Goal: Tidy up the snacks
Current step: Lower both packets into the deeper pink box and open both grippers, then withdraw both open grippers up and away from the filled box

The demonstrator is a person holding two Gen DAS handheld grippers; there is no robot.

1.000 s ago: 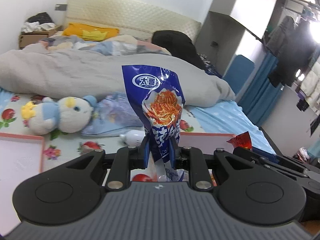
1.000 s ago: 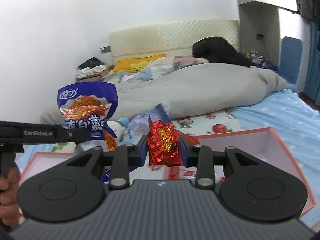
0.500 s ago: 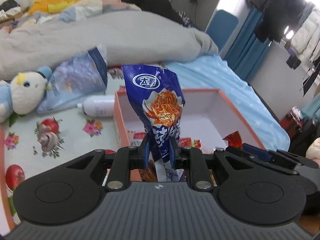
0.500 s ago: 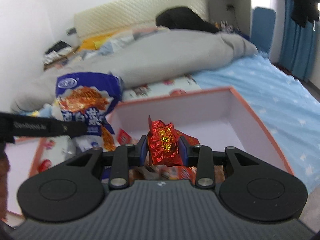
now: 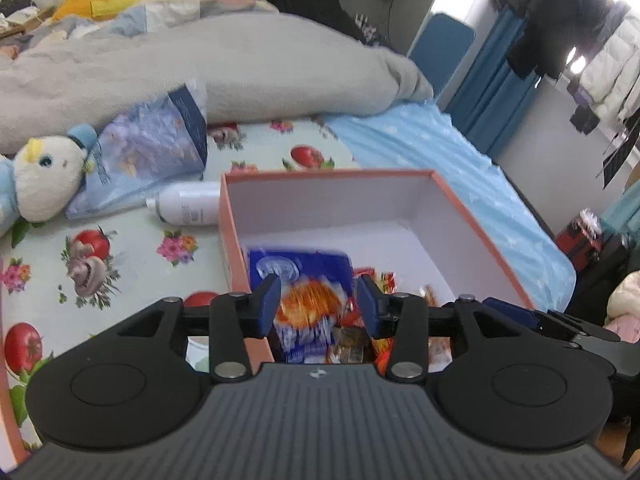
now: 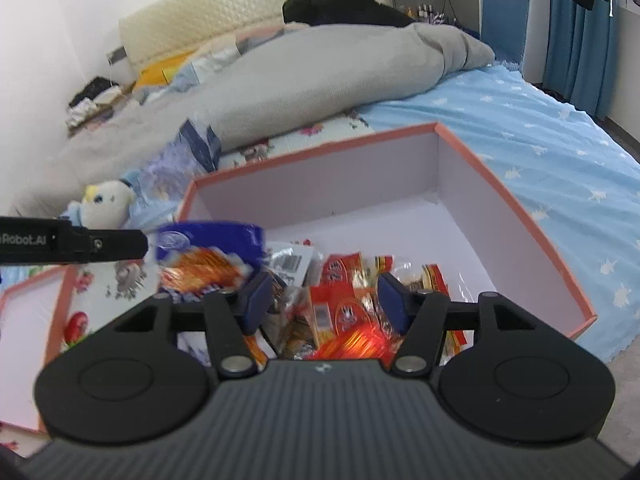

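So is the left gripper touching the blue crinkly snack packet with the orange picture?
Apart. In the left wrist view the left gripper has just been opening; the blurred blue snack packet lies between the fingers with a gap visible at each pad.

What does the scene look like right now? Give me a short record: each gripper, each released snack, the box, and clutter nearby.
left gripper: jaws just opened, nothing pinched
blue snack bag: blurred, loose between the left fingers, over the box
right gripper: jaws just opened, nothing pinched
red foil snack: blurred, low between the right fingers, on the snack pile
box: orange rim, open top, packets heaped at near end
beside box: white bottle, plush toy
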